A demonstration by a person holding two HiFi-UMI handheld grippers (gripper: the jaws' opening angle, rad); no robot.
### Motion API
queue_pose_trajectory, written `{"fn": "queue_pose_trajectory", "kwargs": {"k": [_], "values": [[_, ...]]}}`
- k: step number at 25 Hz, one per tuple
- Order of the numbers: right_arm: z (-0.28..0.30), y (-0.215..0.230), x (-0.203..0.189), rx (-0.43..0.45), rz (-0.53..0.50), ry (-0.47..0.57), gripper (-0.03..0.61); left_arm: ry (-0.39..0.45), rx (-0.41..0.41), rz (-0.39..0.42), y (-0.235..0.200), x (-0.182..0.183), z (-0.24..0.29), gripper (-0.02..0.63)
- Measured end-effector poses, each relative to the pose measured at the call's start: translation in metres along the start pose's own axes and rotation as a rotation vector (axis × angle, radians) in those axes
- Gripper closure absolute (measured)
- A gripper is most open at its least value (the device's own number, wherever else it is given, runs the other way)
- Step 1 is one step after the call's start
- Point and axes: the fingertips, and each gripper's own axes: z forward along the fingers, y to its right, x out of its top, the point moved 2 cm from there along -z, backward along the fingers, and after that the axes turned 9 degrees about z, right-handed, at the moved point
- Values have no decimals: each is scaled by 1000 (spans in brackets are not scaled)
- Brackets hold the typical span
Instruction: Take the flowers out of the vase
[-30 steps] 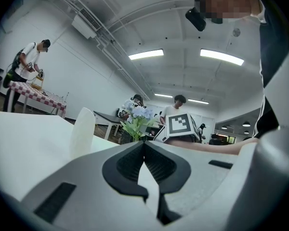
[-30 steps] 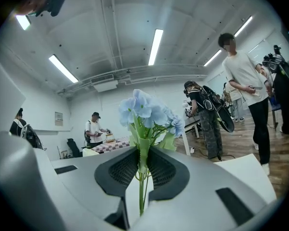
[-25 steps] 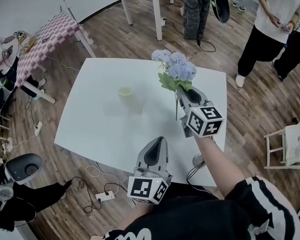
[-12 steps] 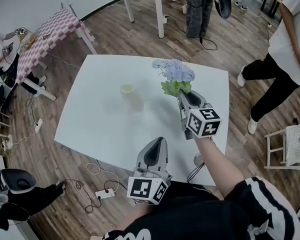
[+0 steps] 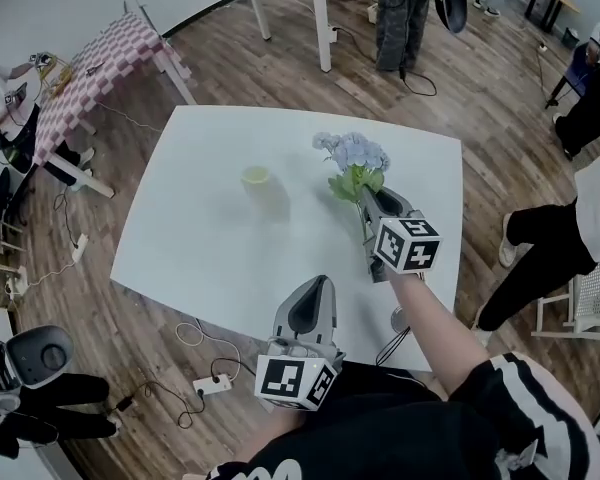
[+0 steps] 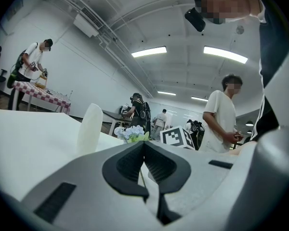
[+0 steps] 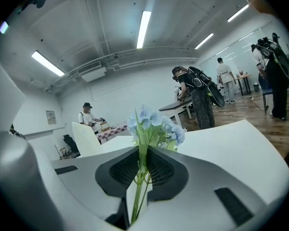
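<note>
White surface (image 5: 180, 228), busy room behind | flowers (image 5: 352, 154) out of the vase (image 5: 254, 177), well to its right | right gripper (image 5: 366, 196) clamped on the thin stems, jaws just closing tighter | left gripper (image 5: 318, 283) jaws together, empty | likely light, floppy, crushable: grip stays low on stems | bare surface beneath, edges not close.

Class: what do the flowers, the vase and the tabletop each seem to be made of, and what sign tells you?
The flowers: probably artificial, fabric petals on thin plastic stems; the blooms look uniform, the stems stiff. The vase: pale matte plastic or ceramic; opaque, no glare. The tabletop: smooth white laminate or painted board; no grain shows.
</note>
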Motion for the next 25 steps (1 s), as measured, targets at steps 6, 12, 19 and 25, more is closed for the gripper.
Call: {"fn": "queue_pose_trajectory", "kwargs": {"k": [6,12,19,25], "values": [[2,7,-10,-12,20,-24,531,-1,3,1,-1,-1,2,609],[5,10,-16,-21,26,-41,531,-8,6,0,-3,-2,2,609],[6,10,-24,-34,37,-63,531,-13,7,-4,-6,0,-1,609],[6,14,-30,-50,48,-72,531,-10,9,-5,-8,1,-4,609]]}}
